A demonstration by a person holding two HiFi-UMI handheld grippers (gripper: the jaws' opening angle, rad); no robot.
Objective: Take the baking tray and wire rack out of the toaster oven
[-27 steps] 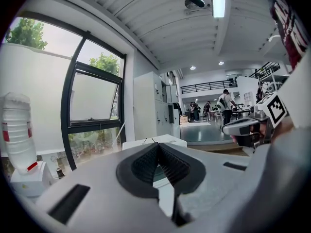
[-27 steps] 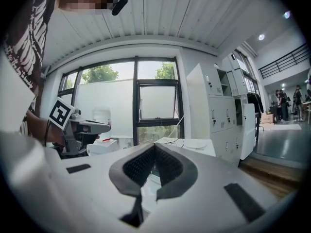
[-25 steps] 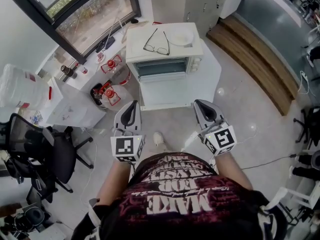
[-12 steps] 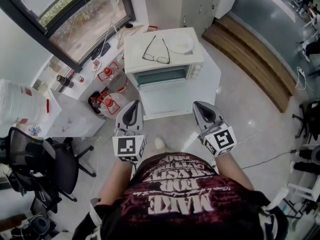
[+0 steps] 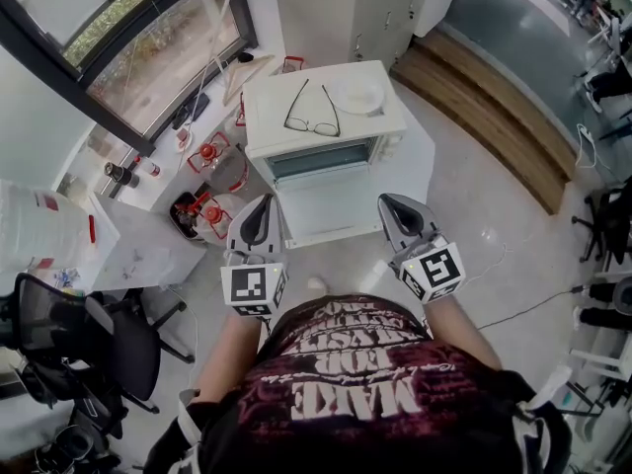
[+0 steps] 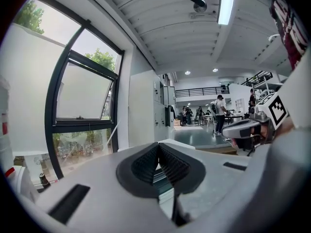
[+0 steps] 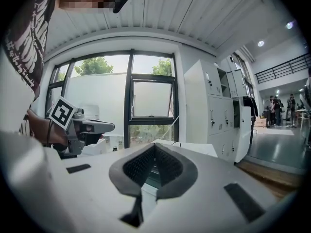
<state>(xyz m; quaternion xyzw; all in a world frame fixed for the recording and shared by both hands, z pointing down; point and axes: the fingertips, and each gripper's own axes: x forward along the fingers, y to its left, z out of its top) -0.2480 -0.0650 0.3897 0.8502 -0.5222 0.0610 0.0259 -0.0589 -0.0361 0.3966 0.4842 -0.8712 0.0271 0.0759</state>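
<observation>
So I'm holding the left gripper (image 5: 260, 205) and right gripper (image 5: 390, 203) pressed together, empty, aiming at the oven (image 5: 326, 156), since it's not within reach yet.

The toaster oven (image 5: 324, 131) is cream-white with a dark greenish glass front; the glasses (image 5: 312, 110) on it are black-rimmed and the plate (image 5: 358, 95) is white. The left tongs (image 5: 261, 205) and right tongs (image 5: 390, 205) are pale grey with black ribbed insides and black-and-white square markers. The person's shirt (image 5: 346, 383) is dark red with whitish lettering.
</observation>
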